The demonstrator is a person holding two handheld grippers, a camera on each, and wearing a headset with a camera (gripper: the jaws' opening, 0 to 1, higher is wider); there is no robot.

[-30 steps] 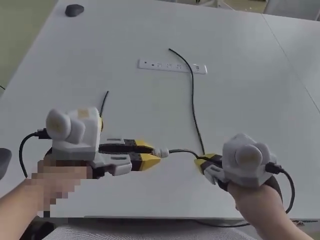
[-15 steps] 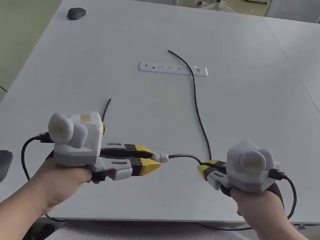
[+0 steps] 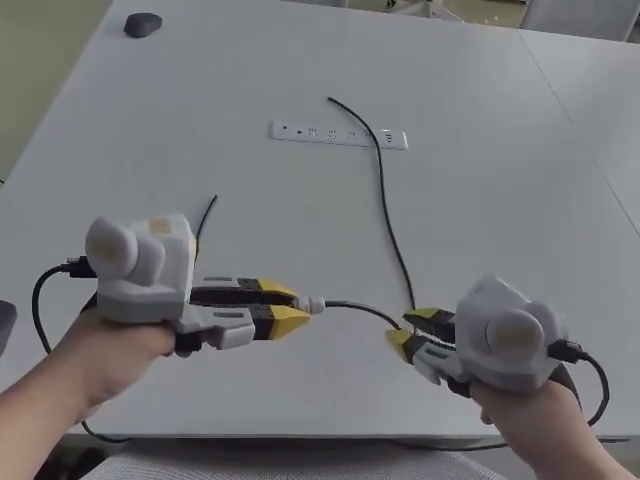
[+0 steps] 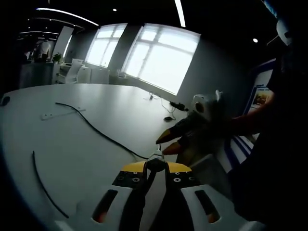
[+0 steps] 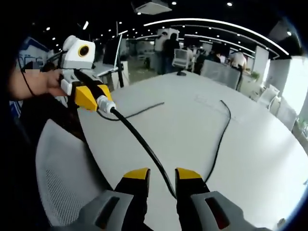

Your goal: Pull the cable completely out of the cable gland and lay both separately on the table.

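The left gripper (image 3: 296, 306) has its jaws clamped on the white cable gland (image 3: 312, 303) near the table's (image 3: 500, 200) front edge, with the black cable (image 3: 385, 210) seated in it. The cable runs between the right gripper's (image 3: 412, 330) slightly parted jaws, then trails away over a power strip (image 3: 338, 134)

White table (image 3: 500, 200) — power strip (image 3: 338, 134) mid-far, mouse (image 3: 143, 24) at far left corner. Long black cable (image 3: 383, 190) crosses the strip's right end; short wire (image 3: 206, 213) lies left, apart.
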